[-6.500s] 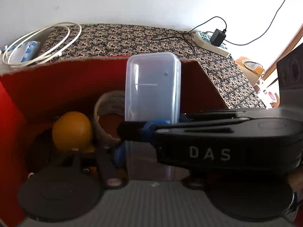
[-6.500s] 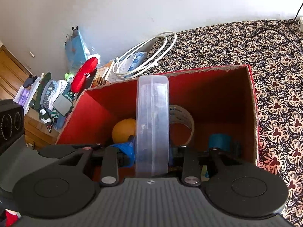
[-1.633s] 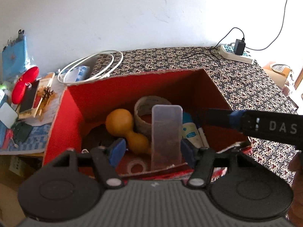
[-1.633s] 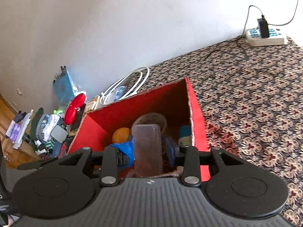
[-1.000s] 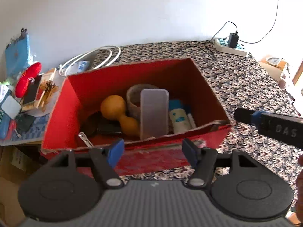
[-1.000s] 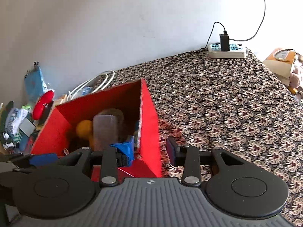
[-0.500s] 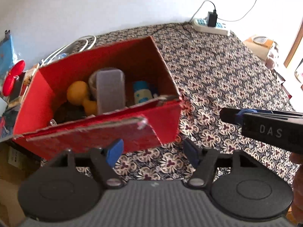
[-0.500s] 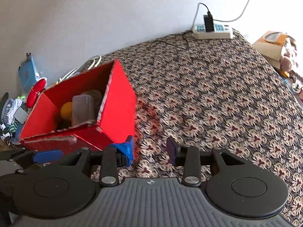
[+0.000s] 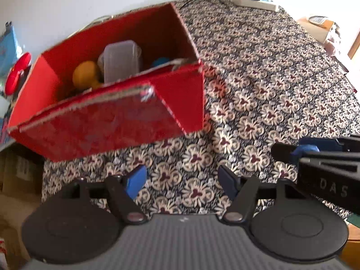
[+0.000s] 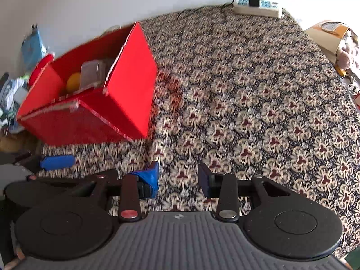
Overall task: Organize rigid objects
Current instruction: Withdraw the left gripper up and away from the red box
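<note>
A red cardboard box [image 9: 108,121] stands on the patterned bedcover at the upper left. Inside it a clear plastic container [image 9: 120,64] stands upright beside an orange dumbbell-shaped object [image 9: 84,74] and something blue [image 9: 160,61]. In the right wrist view the same box [image 10: 132,85] shows with the clear container [image 10: 90,74] in it. My left gripper [image 9: 182,180] is open and empty, over the bedcover in front of the box. My right gripper [image 10: 178,175] is open and empty too, to the right of the box. The right gripper's side [image 9: 315,157] crosses the left wrist view.
A white power strip [image 10: 257,7] with a black charger lies at the bedcover's far edge. Cluttered items, among them a red case [image 9: 16,76], sit left of the box. Cardboard boxes [image 10: 326,33] stand at the far right. Patterned bedcover [image 10: 258,94] spreads right of the box.
Both grippers have let go of the clear container, which stays upright in the box. They have drawn back and to the right, and now hang over the bedcover.
</note>
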Tool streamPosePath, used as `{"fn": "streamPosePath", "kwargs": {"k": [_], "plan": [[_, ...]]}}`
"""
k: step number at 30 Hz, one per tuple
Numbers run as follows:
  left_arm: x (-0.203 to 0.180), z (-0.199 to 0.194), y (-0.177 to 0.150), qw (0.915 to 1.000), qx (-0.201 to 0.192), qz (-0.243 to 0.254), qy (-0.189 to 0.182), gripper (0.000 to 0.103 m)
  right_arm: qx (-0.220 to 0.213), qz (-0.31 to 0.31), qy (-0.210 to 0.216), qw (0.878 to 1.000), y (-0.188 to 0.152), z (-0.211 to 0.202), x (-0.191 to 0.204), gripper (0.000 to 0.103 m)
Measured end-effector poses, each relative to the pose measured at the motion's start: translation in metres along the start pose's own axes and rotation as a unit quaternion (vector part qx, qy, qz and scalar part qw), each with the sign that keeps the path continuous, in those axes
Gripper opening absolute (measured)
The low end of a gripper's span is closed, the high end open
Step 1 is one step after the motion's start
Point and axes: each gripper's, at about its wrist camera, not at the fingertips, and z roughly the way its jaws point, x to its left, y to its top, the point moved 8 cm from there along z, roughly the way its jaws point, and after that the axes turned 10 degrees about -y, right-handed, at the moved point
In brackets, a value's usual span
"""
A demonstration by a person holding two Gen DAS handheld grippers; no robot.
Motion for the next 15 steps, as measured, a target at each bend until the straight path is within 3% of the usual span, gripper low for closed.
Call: {"fn": "streamPosePath", "kwargs": {"k": [8, 15], "plan": [[0.007, -0.003, -0.010, 0.9998, 0.008, -0.017, 0.006, 0.070, 0.038, -0.027, 0.005, 0.999, -0.013, 0.005, 0.007, 0.021], [0.003, -0.009, 0.005, 0.9998, -0.011, -0.003, 0.013, 0.070, 0.020, -0.028, -0.008, 0.999, 0.000, 0.001, 0.001, 0.022]]}}
